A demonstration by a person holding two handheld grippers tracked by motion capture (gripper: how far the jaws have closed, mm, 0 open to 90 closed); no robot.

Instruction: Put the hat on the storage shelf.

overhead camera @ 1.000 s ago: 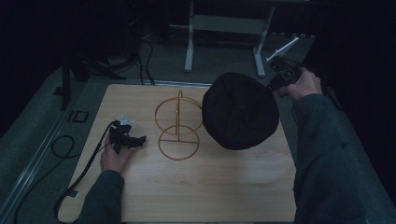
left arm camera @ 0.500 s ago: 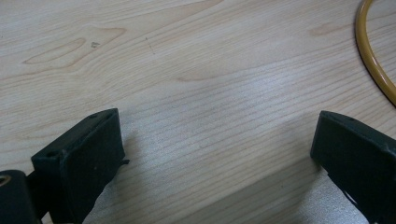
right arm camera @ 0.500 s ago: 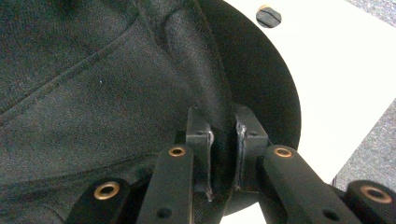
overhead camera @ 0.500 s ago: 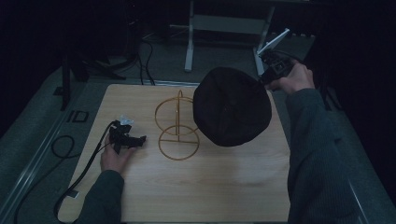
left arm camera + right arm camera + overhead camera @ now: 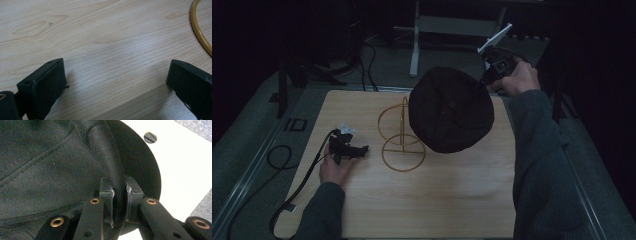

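Observation:
A dark fabric hat [image 5: 451, 111] hangs in the air over the right half of the wooden table [image 5: 452, 200], its left edge overlapping the gold wire stand [image 5: 403, 134]. My right gripper [image 5: 484, 84] is at the hat's far right edge and is shut on it. In the right gripper view the jaws [image 5: 120, 188] pinch a fold of the hat [image 5: 50, 165]. My left gripper [image 5: 362, 149] rests on the table left of the stand. Its jaws [image 5: 116, 72] are open with bare wood between them, and the stand's ring [image 5: 197, 30] curves past at the right.
A black cable [image 5: 297, 190] trails from the left gripper off the table's left edge. Metal frame legs [image 5: 414, 45] stand on the grey floor behind the table. A dark post [image 5: 282, 90] stands at the far left.
My right gripper has carried the hat leftward and a little higher, so it now overlaps more of the stand. The left gripper has not moved.

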